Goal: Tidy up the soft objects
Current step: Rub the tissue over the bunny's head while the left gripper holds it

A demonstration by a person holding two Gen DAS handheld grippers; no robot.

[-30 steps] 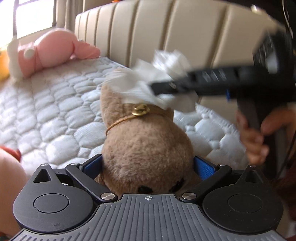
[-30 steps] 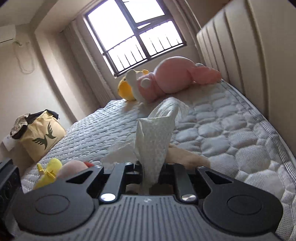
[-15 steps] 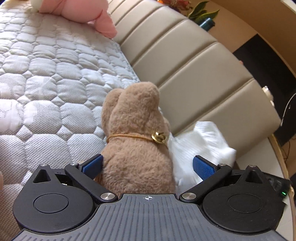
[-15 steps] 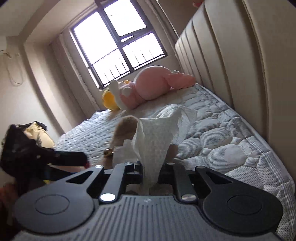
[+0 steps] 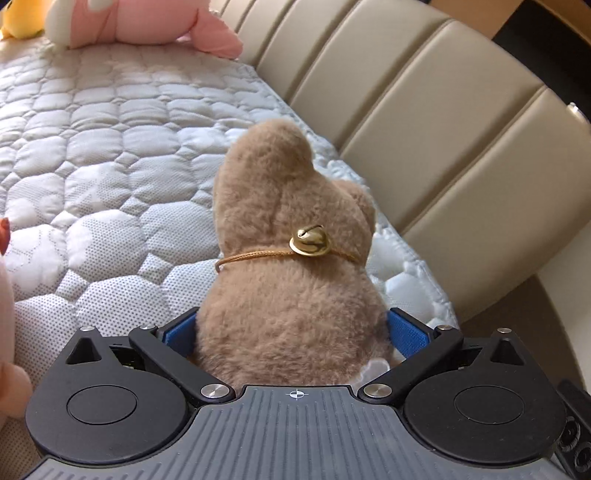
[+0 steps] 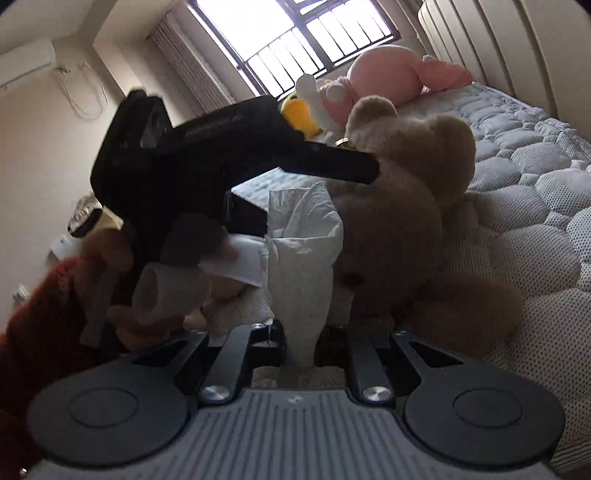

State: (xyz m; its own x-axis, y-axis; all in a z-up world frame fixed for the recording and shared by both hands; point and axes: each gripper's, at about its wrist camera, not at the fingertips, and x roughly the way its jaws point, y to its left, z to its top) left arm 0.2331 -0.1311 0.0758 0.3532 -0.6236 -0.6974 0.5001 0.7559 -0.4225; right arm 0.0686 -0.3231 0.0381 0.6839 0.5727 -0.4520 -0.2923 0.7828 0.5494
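Note:
A brown plush toy (image 5: 288,280) with a gold bell on a cord sits between the blue pads of my left gripper (image 5: 295,332), which is shut on its lower body above the quilted mattress (image 5: 99,155). In the right wrist view the same brown plush (image 6: 410,206) shows at centre right, with the left gripper (image 6: 332,164) reaching into it from the left. My right gripper (image 6: 301,332) is shut on a white tissue (image 6: 303,254) that stands up between its fingers.
A beige padded headboard (image 5: 424,122) runs along the mattress's right side. A large pink plush (image 5: 140,22) and a yellow toy (image 6: 301,114) lie at the far end under the window (image 6: 295,37). Another pink toy (image 5: 7,332) is at the left edge.
The left gripper has turned with the brown plush, which now stands more upright. The tissue beside the plush has left the left view. The right gripper has come close behind the left one.

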